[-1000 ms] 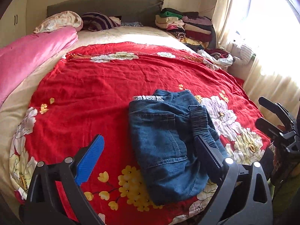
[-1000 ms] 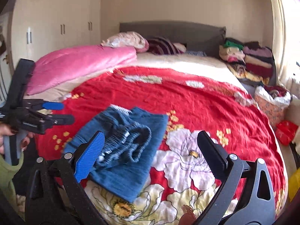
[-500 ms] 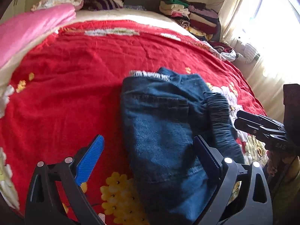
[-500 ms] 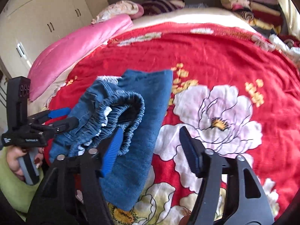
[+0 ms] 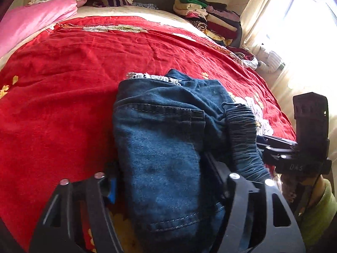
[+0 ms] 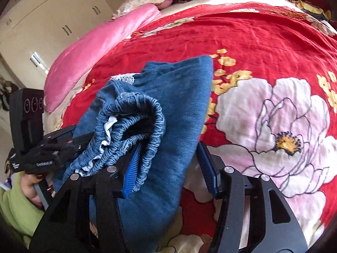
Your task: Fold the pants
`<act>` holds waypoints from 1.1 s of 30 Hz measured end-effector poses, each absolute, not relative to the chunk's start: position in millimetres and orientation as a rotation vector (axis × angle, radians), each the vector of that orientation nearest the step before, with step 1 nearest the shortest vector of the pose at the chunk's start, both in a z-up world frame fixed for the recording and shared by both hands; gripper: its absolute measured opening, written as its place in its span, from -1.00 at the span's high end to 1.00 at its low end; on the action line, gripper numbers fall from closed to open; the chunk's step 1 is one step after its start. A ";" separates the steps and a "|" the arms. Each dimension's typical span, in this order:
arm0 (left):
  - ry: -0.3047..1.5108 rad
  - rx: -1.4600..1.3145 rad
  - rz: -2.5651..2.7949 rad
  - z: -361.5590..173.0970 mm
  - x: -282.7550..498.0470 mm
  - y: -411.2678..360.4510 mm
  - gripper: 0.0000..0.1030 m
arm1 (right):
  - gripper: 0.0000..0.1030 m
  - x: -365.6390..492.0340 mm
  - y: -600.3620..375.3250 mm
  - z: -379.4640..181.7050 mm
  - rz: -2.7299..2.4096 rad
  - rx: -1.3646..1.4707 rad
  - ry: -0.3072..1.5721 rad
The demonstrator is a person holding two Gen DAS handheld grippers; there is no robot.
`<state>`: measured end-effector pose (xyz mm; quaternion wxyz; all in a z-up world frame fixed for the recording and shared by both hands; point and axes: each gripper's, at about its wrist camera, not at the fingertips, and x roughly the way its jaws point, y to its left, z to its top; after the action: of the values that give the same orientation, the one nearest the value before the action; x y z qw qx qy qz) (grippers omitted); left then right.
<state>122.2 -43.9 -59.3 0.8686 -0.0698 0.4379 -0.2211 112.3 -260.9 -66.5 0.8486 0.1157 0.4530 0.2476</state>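
Note:
Folded blue jeans [image 5: 164, 130] lie on the red flowered bedspread [image 5: 63, 84], their elastic waistband [image 6: 134, 113] bunched on one side. My left gripper [image 5: 160, 164] is closing and straddles the near end of the bundle; denim fills the whole gap and meets both pads. My right gripper [image 6: 169, 147] is also closing. Its left pad [image 6: 131, 168] sits inside the waistband opening, and a sliver of bedspread shows between the denim edge and its right pad [image 6: 207, 168]. Each view shows the other gripper [image 5: 271, 145] [image 6: 80, 141] at the bundle's far side.
A pink quilt [image 5: 31, 19] and pillows lie at the head of the bed. Stacked clothes [image 5: 208, 19] sit in the far right corner by a bright curtained window. White wardrobes [image 6: 52, 21] stand beyond the bed. A green sleeve [image 6: 19, 206] shows at the edge.
Both grippers came down onto the jeans and their jaws narrowed from wide open. The left now straddles the bundle's near end; the right slid one finger into the waistband.

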 end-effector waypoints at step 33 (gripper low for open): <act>0.738 -0.034 -0.362 4.4 191.8 -48.9 0.34 | 0.78 178.7 -206.9 6.9 0.499 -0.058 0.685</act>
<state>191.8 -48.9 4.4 0.9166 -0.0167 0.3587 -0.1757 178.7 -206.9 6.9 0.9112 -0.0279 0.3321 0.2422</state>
